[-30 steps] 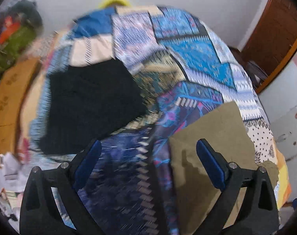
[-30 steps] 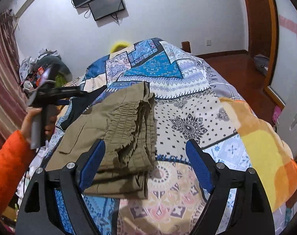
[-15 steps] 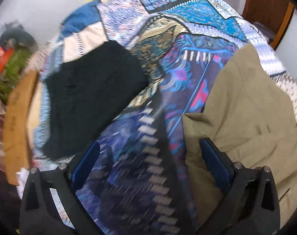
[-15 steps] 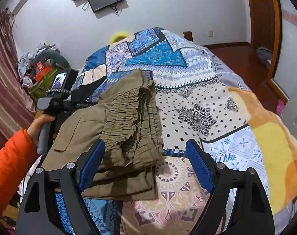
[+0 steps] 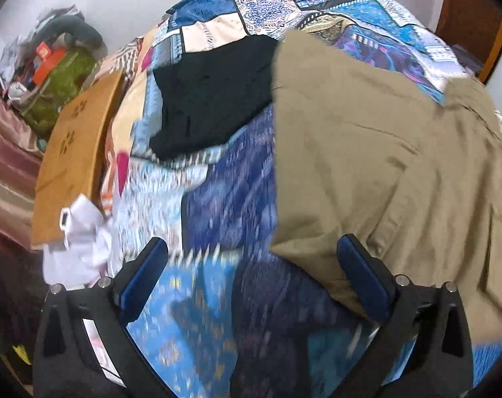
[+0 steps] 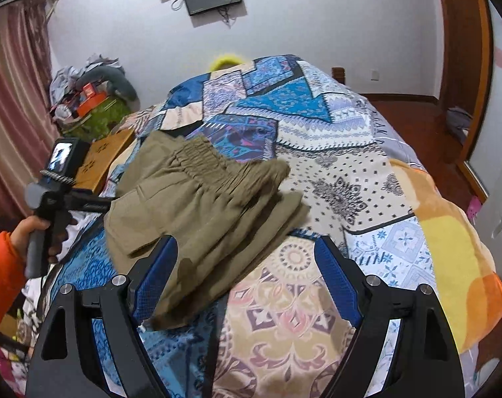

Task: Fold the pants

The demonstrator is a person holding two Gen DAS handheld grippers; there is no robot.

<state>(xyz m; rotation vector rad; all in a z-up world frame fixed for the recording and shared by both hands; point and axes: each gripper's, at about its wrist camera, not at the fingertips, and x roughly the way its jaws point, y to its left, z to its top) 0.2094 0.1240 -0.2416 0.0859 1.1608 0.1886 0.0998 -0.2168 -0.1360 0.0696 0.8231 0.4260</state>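
Note:
The khaki pants [image 6: 211,205] lie folded in a thick stack on the patterned bedspread [image 6: 317,152], elastic waistband toward the far end. In the left wrist view the pants [image 5: 383,152] fill the right half. My left gripper [image 5: 251,265] is open and empty, low over the bed at the pants' near left corner, its right finger over the cloth edge. My right gripper [image 6: 247,262] is open and empty, hovering at the stack's near edge. The left gripper also shows in the right wrist view [image 6: 95,204], held by a hand in an orange sleeve.
A black garment [image 5: 211,96] lies on the bed beyond the pants' left side. A wooden board [image 5: 75,162] and white cloth [image 5: 82,238] sit at the bed's left edge. Clutter [image 6: 88,99] is piled by the curtain. An orange-yellow blanket [image 6: 449,232] covers the bed's right side.
The left gripper has dropped lower and nearer to the pants' left corner, which now fill more of its view. The right gripper has drawn slightly closer to the stack. Both stay open.

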